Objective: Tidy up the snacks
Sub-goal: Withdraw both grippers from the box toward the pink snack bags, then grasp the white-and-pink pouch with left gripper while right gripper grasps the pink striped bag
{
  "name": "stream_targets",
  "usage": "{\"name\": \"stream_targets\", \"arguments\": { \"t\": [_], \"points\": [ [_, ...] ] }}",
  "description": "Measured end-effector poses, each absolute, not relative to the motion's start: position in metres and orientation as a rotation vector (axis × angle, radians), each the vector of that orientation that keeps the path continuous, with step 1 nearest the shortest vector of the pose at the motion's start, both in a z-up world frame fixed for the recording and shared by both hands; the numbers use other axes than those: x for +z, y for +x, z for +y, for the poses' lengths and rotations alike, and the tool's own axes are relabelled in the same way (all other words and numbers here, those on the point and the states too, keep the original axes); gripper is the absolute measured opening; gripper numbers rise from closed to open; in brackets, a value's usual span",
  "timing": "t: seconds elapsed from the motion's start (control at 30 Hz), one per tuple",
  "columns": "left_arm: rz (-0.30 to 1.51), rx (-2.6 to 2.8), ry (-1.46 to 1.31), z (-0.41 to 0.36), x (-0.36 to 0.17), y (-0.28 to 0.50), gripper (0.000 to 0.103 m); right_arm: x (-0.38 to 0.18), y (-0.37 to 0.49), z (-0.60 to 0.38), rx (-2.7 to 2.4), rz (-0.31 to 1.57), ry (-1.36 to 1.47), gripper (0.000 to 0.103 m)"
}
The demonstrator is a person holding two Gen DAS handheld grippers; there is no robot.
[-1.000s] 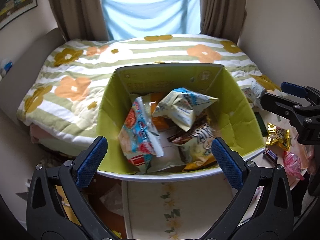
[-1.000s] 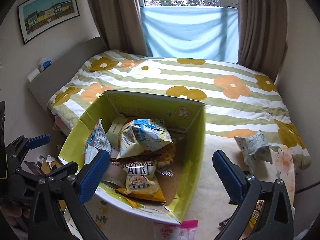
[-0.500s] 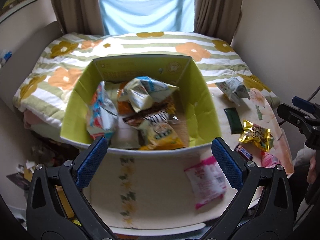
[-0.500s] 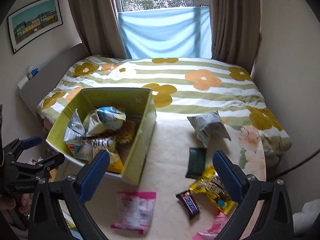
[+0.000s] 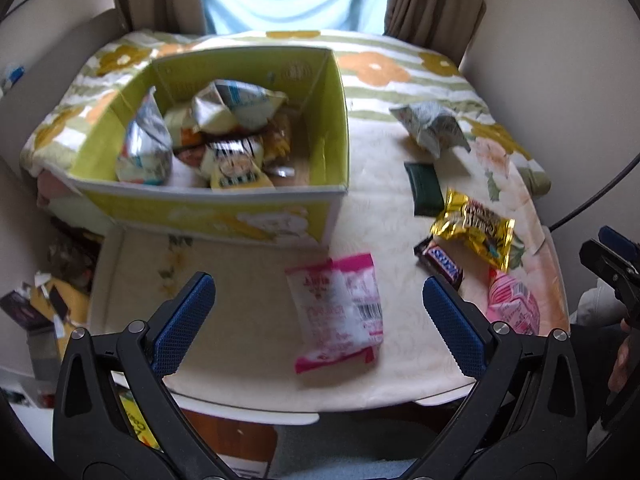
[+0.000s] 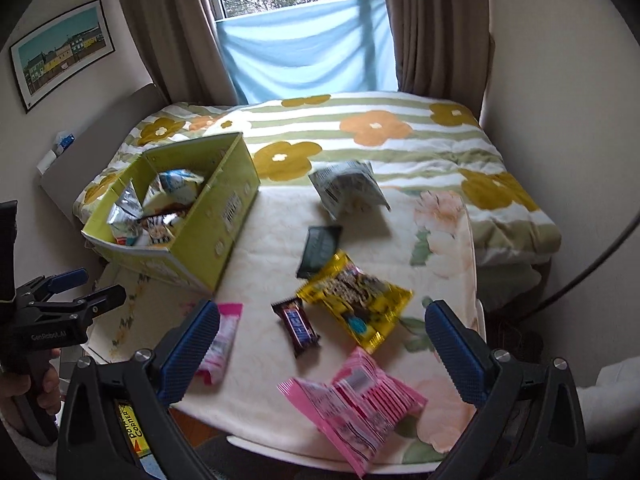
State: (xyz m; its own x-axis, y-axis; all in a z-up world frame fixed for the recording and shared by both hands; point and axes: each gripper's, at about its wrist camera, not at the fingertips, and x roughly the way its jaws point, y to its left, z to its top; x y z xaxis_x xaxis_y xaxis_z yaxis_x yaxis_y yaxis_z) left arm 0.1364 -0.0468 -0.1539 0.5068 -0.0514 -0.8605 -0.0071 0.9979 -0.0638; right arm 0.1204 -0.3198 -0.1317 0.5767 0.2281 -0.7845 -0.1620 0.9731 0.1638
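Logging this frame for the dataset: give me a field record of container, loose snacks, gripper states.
container: green box, open top, on the table's left side, several snack bags inside
loose snacks on table: grey-white bag, dark green packet, gold bag, chocolate bar, pink-white packet, pink pack
left gripper: open, empty, above the pink-white packet
right gripper: open, empty, over the chocolate bar
backdrop: bed with flowered cover
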Motion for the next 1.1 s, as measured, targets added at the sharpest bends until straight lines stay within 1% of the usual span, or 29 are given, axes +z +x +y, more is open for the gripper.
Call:
{"name": "stream_targets", "arguments": {
  "t": [0.27, 0.4, 0.6, 0.87, 0.9, 1.0, 1.07, 1.1],
  "points": [
    [1.180, -0.035, -0.089, -0.072, -0.222, 0.144, 0.103, -0.194, 0.112, -0.354, 0.163, 1.042, 0.197, 0.102],
    [1.216, -0.011, -0.062, -0.081, -0.252, 0.149, 0.103, -0.218, 0.111, -0.363, 0.114, 1.072, 0.275, 0.102],
    [1.245, 0.017, -0.053, -0.081, -0.283, 0.160, 0.103, -0.240, 0.103, -0.371, 0.074, 1.086, 0.434, 0.102],
    [1.282, 0.008, -0.036, -0.083, -0.300, 0.166, 0.103, -0.259, 0.099, -0.370, 0.042, 1.125, 0.576, 0.102],
    [1.288, 0.006, -0.017, -0.085, -0.303, 0.166, 0.099, -0.261, 0.099, -0.370, 0.039, 1.127, 0.592, 0.102],
    [1.264, -0.013, -0.002, -0.087, -0.303, 0.163, 0.094, -0.264, 0.100, -0.369, 0.021, 1.127, 0.638, 0.102],
    [1.260, -0.018, 0.000, -0.086, -0.301, 0.163, 0.087, -0.265, 0.100, -0.370, 0.001, 1.124, 0.668, 0.102],
    [1.257, -0.020, 0.000, -0.085, -0.299, 0.163, 0.080, -0.265, 0.099, -0.371, -0.009, 1.125, 0.687, 0.102]
  ]
}}
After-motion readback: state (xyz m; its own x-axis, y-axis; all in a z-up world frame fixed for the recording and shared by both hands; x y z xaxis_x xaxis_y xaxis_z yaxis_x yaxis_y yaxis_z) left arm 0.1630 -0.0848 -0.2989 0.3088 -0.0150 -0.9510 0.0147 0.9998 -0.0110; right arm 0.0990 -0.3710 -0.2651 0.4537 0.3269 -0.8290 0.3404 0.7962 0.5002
